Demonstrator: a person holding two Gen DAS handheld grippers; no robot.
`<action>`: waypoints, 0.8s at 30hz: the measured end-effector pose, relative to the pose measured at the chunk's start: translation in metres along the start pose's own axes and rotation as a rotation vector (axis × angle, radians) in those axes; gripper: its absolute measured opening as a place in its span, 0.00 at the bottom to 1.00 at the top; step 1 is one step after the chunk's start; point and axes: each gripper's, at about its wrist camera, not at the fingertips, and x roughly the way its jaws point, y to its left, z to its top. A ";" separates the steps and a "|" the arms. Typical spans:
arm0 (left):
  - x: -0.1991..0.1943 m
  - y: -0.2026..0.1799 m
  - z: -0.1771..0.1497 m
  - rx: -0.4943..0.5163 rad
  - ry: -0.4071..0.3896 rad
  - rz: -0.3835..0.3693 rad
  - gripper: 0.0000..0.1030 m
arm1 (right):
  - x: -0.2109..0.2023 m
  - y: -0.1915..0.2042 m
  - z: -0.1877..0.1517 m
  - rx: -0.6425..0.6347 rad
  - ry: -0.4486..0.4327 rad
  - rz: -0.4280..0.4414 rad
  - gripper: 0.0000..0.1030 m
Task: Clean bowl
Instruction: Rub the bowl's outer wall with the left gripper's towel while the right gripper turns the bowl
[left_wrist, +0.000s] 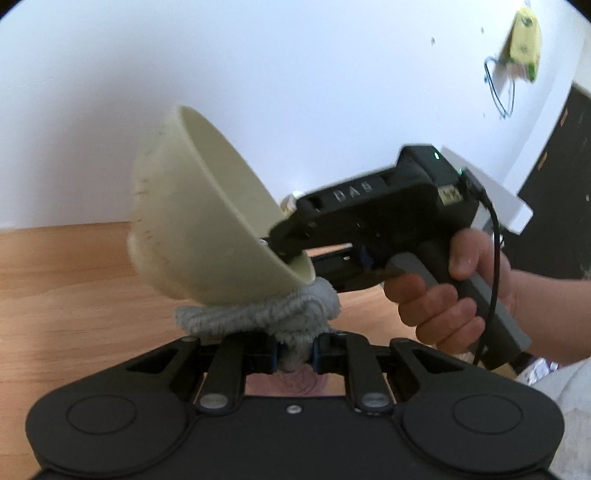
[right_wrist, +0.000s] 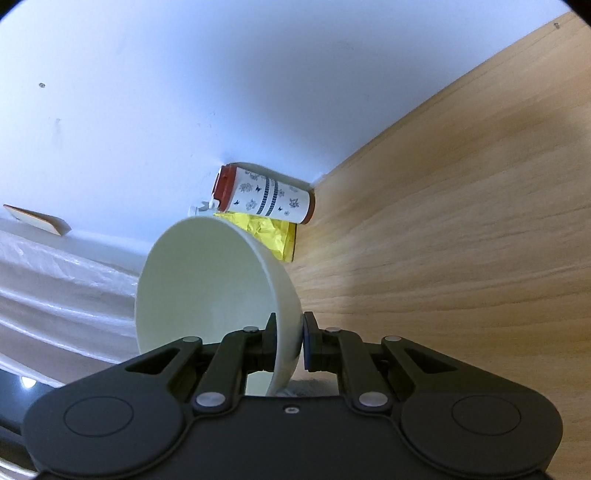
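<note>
A cream bowl (left_wrist: 199, 221) is held tilted in the air above the wooden table (left_wrist: 55, 295). My right gripper (left_wrist: 284, 247) is shut on its rim, one finger inside and one outside; in the right wrist view the bowl (right_wrist: 207, 291) fills the centre between the jaws of that gripper (right_wrist: 290, 345). My left gripper (left_wrist: 293, 354) is shut on a grey cloth (left_wrist: 266, 314), which presses against the bowl's underside near the rim. Faint brownish streaks show on the bowl's outer wall.
A white patterned tumbler with a red lid (right_wrist: 266, 194) and a yellow packet (right_wrist: 269, 232) stand at the wall on the table (right_wrist: 461, 240). A yellow item (left_wrist: 522, 44) hangs on the white wall. A hand (left_wrist: 447, 295) holds the right gripper's handle.
</note>
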 end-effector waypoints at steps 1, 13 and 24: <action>-0.001 0.000 0.000 -0.005 -0.002 0.006 0.14 | -0.001 0.001 0.001 -0.010 0.000 -0.008 0.14; -0.026 0.035 -0.003 -0.045 0.013 0.044 0.14 | -0.009 0.003 0.002 -0.051 0.009 -0.004 0.14; 0.007 0.043 -0.007 -0.092 0.022 0.008 0.14 | -0.004 0.007 0.003 -0.073 0.030 -0.011 0.14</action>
